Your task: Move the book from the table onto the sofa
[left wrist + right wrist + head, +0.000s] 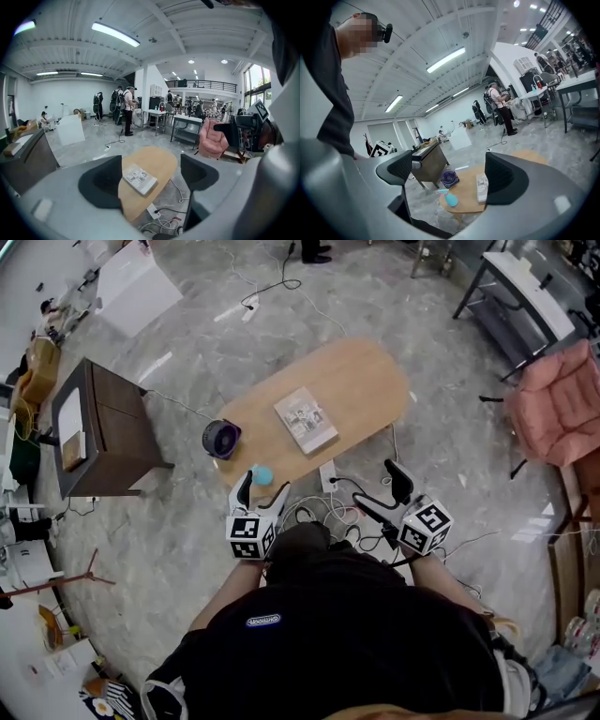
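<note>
Reach left gripper (pixel 262 491) and right gripper (pixel 377 486), both spread wide and empty, out to book (pixel 306 419) lying flat on table (pixel 366 381), well apart from either; pinch near edge squarely, steering clear of purple container (pixel 221 438).

The right gripper (pixel 450 171) holds its jaws wide apart with nothing between them, and the gap frames a pale wooden oval worktop (pixel 467 200) low in the picture, toward 6 o'clock. On that worktop the book (pixel 482 187) lies flat at the 3 o'clock side, just beside the right jaw's inner edge, a purple round object (pixel 449 178) sits at about 11 o'clock, and a teal object (pixel 450 200) lies near the 8 o'clock rim. A dark wooden cabinet (pixel 429 164) stands on the floor beyond the worktop at 10 o'clock.
</note>
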The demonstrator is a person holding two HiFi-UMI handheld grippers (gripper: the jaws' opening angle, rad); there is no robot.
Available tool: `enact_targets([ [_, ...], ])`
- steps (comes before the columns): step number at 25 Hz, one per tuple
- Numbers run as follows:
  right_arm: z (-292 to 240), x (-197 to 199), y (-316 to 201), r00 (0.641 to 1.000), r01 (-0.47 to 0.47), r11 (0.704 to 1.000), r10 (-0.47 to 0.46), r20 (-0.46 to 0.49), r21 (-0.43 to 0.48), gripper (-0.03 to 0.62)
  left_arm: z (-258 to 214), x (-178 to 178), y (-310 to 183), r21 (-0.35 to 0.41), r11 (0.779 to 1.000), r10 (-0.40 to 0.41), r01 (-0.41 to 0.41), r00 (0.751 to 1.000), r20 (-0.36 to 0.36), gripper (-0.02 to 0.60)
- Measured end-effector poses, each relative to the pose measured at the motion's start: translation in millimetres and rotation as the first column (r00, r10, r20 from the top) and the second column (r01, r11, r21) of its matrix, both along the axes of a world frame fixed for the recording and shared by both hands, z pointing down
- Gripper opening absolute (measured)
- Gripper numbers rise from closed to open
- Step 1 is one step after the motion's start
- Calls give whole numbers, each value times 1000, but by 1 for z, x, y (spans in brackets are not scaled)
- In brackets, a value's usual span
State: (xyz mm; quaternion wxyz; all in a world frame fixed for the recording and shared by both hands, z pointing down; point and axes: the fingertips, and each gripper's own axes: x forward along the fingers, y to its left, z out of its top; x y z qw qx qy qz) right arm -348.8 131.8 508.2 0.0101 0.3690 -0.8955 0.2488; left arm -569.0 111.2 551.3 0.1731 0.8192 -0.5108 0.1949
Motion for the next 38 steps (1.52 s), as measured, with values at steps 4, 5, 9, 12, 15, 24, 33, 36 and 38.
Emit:
enact_targets([
  [4, 2, -22, -25, 998, 28, 1000, -29, -51, -12, 509, 26, -10, -22, -72, 997, -10, 6, 998, -55, 400],
  [5, 1, -24, -31, 998, 20, 1000, -21, -59, -14, 508, 29, -9, -30, -79, 997, 3, -8, 998, -67, 400],
  [9, -7, -36, -63, 994, -10, 1000, 10, -105, -4, 499, 19, -15, -72, -31, 997, 69, -71, 995, -74, 400],
  [12, -11, -52, -89, 990, -17, 1000, 18, -137, 9, 495, 20, -27, -97, -20, 996, 83, -86, 991, -101, 400],
  [15, -12, -71, -106, 988, -16, 1000, 16, -156, 6, 489, 27, -41, -110, -37, 993, 108, -112, 988, -107, 400],
  [24, -23, -104, -133, 972, 2, 1000, -2, -234, 0, 474, 41, -71, -127, -85, 987, 120, -135, 979, -162, 396],
  [33, -17, -113, -163, 967, 79, 997, -83, -243, -27, 461, 43, -76, -138, -107, 991, 51, -73, 979, -195, 393],
  [36, -10, -116, -182, 964, 124, 992, -128, -232, -31, 459, 48, -85, -144, -128, 992, -9, -15, 982, -187, 391],
  [38, -3, -116, -200, 961, 159, 987, -162, -222, -33, 457, 52, -88, -153, -138, 990, -47, 23, 983, -176, 390],
])
